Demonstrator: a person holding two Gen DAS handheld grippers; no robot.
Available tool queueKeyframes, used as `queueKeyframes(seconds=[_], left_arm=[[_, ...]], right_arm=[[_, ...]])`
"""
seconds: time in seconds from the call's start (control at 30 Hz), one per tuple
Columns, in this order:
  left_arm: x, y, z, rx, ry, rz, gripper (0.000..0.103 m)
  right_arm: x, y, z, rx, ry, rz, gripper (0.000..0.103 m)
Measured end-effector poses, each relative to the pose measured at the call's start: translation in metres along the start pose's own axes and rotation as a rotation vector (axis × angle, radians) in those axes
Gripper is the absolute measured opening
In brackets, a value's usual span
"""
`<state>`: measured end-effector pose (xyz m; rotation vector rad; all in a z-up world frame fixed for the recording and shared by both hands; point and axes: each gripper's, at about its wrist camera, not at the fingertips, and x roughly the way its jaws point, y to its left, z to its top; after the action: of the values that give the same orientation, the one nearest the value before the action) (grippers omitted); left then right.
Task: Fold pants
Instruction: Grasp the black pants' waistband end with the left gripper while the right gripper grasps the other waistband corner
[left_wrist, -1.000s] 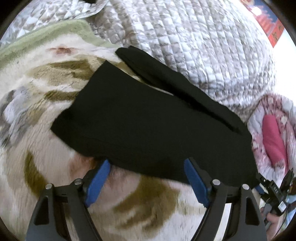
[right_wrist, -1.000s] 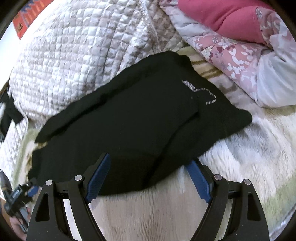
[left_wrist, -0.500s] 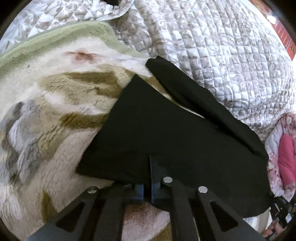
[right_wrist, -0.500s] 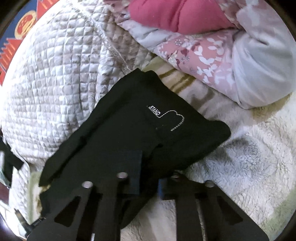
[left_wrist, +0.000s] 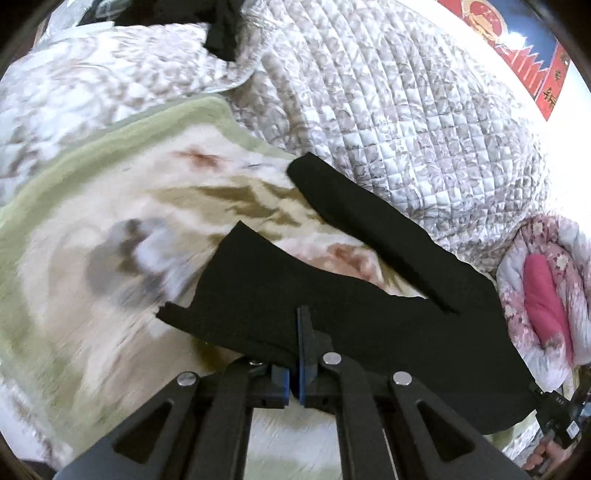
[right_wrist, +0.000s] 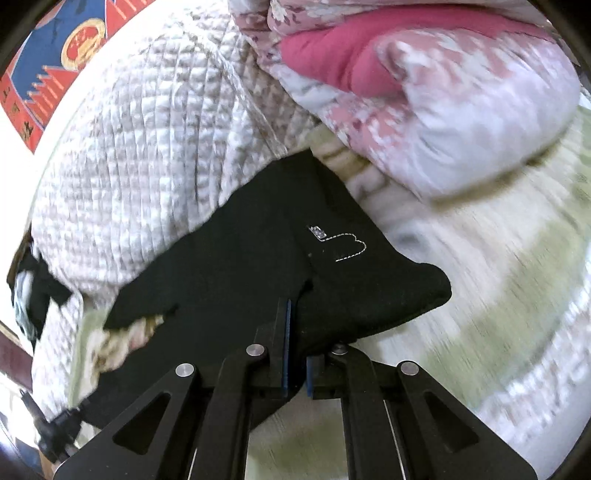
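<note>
The black pants spread from frame centre toward the right over the fleece blanket. The left gripper and right gripper, each at lower centre, are clamped on the near edge.

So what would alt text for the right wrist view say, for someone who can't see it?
The right gripper, its fingers closed on the near edge of black pants with small white stitching, over a fluffy cream and green blanket. Behind lie a quilted grey-white bedspread and a pink floral duvet.
</note>
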<state>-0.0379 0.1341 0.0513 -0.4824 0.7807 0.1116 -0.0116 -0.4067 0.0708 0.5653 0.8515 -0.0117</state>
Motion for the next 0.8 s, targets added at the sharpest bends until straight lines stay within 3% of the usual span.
queueKeyframes(seconds=[0.2, 0.43, 0.53, 0.63, 0.7, 0.8], left_arm=[[0.004, 0.002, -0.035, 0.074, 0.067, 0.063, 0.004], [-0.02, -0.012, -0.038, 0.17, -0.059, 0.111, 0.005], [-0.018, -0.011, -0.043, 0.18, -0.045, 0.158, 0.009], [-0.019, 0.001, -0.045, 0.147, -0.031, 0.205, 0.014], [-0.024, 0.013, -0.042, 0.095, -0.052, 0.281, 0.015], [-0.035, 0.028, -0.036, 0.019, -0.096, 0.362, 0.014]], right_arm=[[0.004, -0.032, -0.027, 0.063, 0.057, -0.037, 0.005], [-0.008, -0.032, -0.031, 0.043, 0.045, -0.056, 0.009], [-0.013, -0.031, -0.037, 0.041, 0.051, -0.074, 0.014], [-0.025, -0.022, -0.042, 0.004, 0.034, -0.121, 0.023], [-0.038, -0.02, -0.043, -0.006, -0.025, -0.189, 0.051], [-0.055, -0.022, -0.039, -0.004, -0.111, -0.248, 0.053]])
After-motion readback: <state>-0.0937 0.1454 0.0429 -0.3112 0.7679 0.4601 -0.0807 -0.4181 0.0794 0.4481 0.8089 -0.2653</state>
